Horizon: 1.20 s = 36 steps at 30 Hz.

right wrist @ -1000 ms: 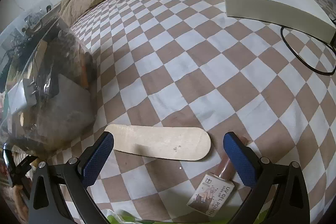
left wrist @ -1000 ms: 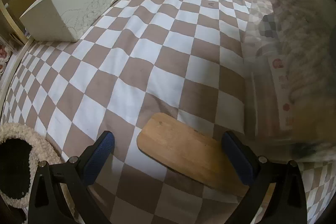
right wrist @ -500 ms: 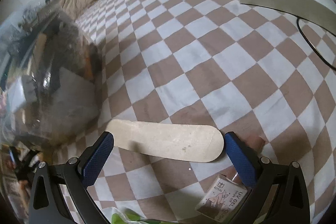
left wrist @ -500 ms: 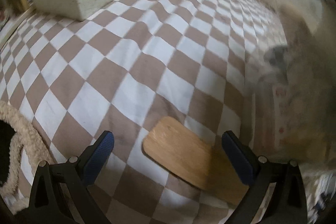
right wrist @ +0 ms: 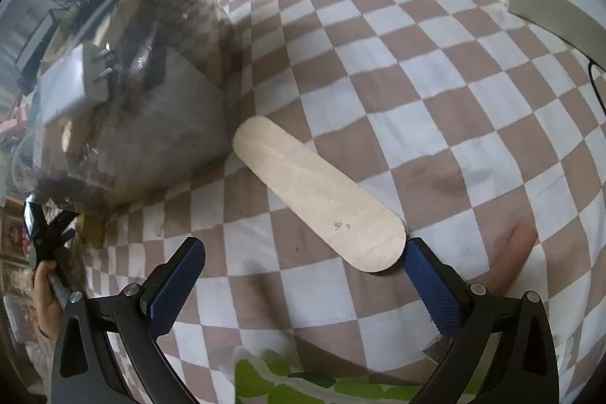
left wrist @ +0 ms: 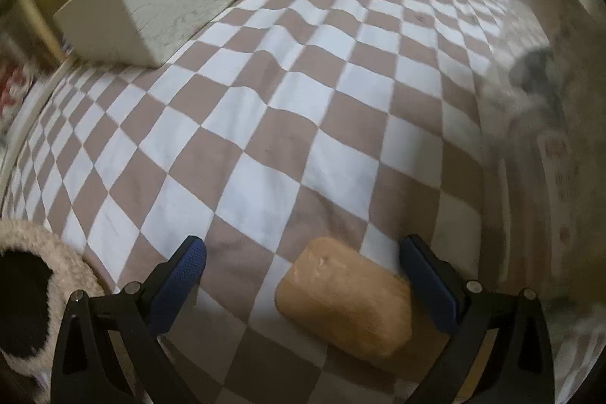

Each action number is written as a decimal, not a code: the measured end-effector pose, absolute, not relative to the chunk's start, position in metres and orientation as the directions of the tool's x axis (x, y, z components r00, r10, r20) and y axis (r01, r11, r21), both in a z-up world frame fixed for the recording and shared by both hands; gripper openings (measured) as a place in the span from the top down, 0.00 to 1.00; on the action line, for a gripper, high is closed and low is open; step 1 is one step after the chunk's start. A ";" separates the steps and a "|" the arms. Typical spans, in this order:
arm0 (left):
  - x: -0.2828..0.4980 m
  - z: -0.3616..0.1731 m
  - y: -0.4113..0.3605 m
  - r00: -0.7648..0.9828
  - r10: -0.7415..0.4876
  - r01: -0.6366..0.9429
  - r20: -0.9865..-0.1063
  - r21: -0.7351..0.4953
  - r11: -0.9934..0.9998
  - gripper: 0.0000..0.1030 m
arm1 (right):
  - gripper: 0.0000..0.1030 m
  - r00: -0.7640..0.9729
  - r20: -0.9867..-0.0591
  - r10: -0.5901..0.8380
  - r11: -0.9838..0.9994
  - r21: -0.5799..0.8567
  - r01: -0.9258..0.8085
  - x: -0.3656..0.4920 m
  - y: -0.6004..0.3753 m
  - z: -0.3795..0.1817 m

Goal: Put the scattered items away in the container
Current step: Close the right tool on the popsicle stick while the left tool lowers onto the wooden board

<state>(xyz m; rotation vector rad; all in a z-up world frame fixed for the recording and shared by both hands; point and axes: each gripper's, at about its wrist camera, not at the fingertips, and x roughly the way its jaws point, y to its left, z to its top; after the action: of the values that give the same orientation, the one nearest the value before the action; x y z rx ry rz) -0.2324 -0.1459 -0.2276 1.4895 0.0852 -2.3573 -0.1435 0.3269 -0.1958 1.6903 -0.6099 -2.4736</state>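
The flat rounded pale wooden board (right wrist: 318, 195) lay on the brown-and-white checked bedcover (right wrist: 435, 70), touching the clear plastic container (right wrist: 125, 93). Its near end sat just inside the right gripper's (right wrist: 303, 271) right finger, both grippers wide open and empty. Compared with earlier, the board had swung diagonal; in the left gripper's (left wrist: 303, 267) view it sat nearer the right finger.

My left gripper (left wrist: 302, 262) carries two black angular arms, each tipped with a blue pad of knurled texture and pinned by small silver screws just behind the pads. My right gripper (right wrist: 305, 262) is built alike: black frame, blue textured pads (right wrist: 176, 284), round silver screw heads set behind each one.
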 end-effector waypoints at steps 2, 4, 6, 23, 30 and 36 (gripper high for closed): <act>-0.238 -0.230 -0.142 -0.371 -0.248 0.282 -0.895 0.145 -0.948 0.00 | 0.00 -0.425 -0.860 -0.283 -0.902 0.390 -0.188 -0.145 0.335 -0.190; -0.240 -0.231 -0.139 -0.357 -0.233 0.249 -0.904 0.149 -0.957 0.00 | 0.00 -0.453 -0.845 -0.285 -0.886 0.412 -0.212 -0.148 0.342 -0.187; -0.237 -0.230 -0.137 -0.351 -0.229 0.208 -0.908 0.163 -0.964 0.00 | 0.00 -0.468 -0.836 -0.285 -0.874 0.427 -0.232 -0.151 0.347 -0.187; -0.237 -0.227 -0.096 -0.327 -0.213 -0.006 -0.921 0.228 -0.974 0.00 | 0.00 -0.320 -0.888 -0.331 -0.912 0.388 -0.133 -0.176 0.300 -0.208; -0.232 -0.226 -0.074 -0.341 -0.235 -0.115 -0.910 0.289 -0.951 0.00 | 0.00 -0.290 -0.893 -0.343 -0.934 0.357 0.007 -0.163 0.261 -0.206; -0.222 -0.226 -0.072 -0.315 -0.181 -0.171 -0.931 0.244 -0.955 0.00 | 0.00 -0.323 -0.879 -0.352 -0.917 0.393 -0.071 -0.165 0.267 -0.211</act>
<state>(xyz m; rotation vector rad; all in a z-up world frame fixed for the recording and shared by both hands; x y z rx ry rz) -0.2222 -0.0717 -0.2256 1.8343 -0.4717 -2.4981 -0.1652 0.2669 -0.2105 1.7117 -0.5475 -2.3570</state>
